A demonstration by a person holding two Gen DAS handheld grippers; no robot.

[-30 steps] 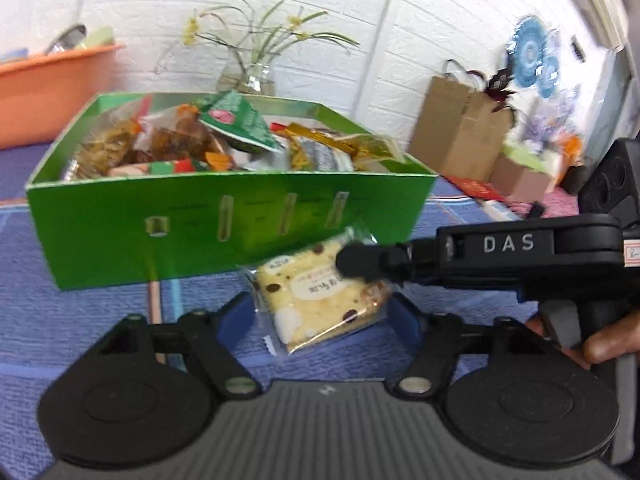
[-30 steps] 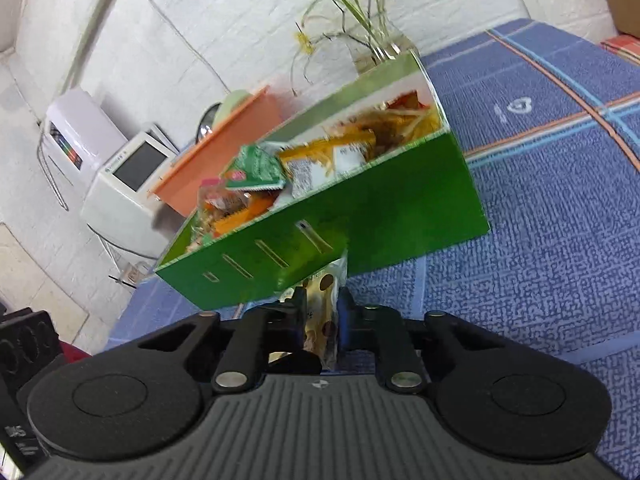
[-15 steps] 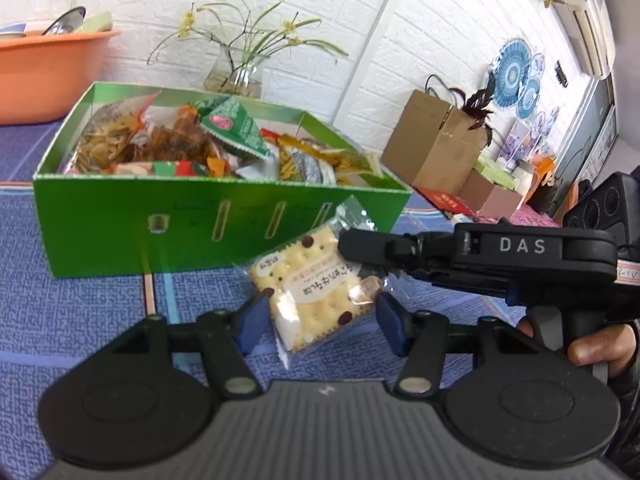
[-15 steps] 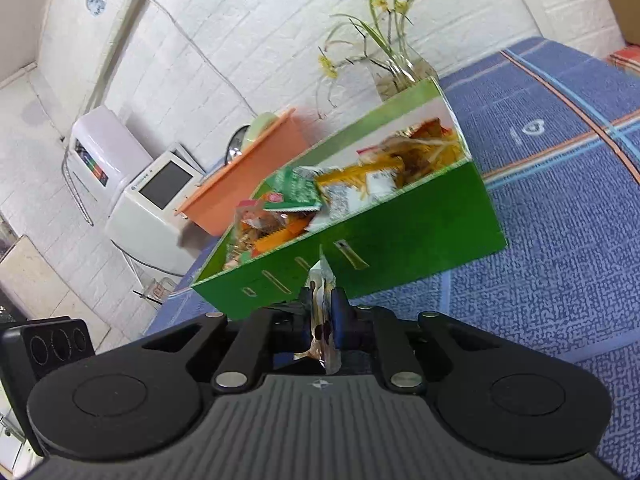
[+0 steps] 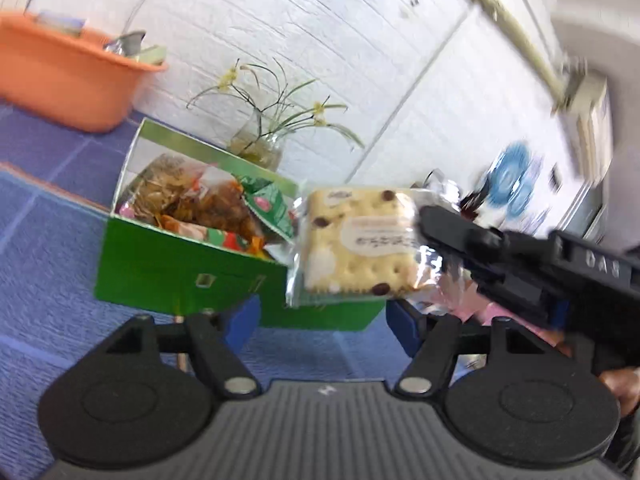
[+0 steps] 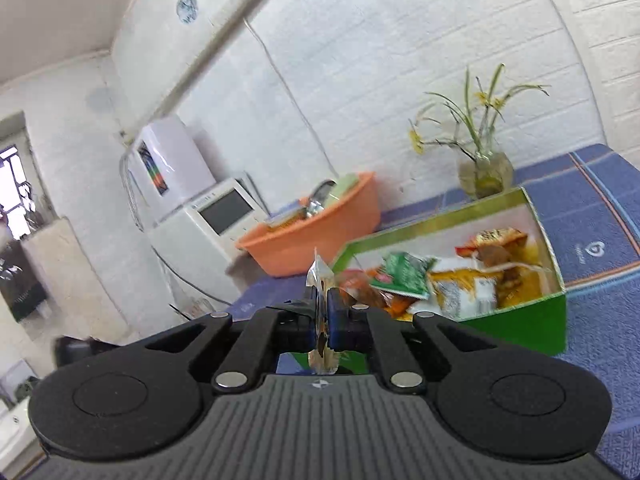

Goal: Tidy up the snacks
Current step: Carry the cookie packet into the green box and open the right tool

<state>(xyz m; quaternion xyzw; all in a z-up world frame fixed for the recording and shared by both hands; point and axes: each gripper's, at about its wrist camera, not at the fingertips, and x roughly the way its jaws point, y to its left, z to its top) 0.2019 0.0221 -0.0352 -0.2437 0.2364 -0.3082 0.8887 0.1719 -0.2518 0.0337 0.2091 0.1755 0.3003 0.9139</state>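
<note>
1. The right gripper [image 6: 322, 316] is clamped on the edge of a clear-wrapped cracker packet [image 6: 320, 280], seen edge-on and upright.
2. Beyond it to the right, an open green box [image 6: 520, 320] holds mixed snack packs on a blue cloth [image 6: 600, 260].
3. An orange tub [image 6: 316, 240] sits behind the box.
4. A glass vase [image 6: 486, 172] of yellow flowers stands against the white brick wall.

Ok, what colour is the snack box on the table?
Green outside, white inside, with a gold rim: the snack box shows best in the right wrist view.
</note>
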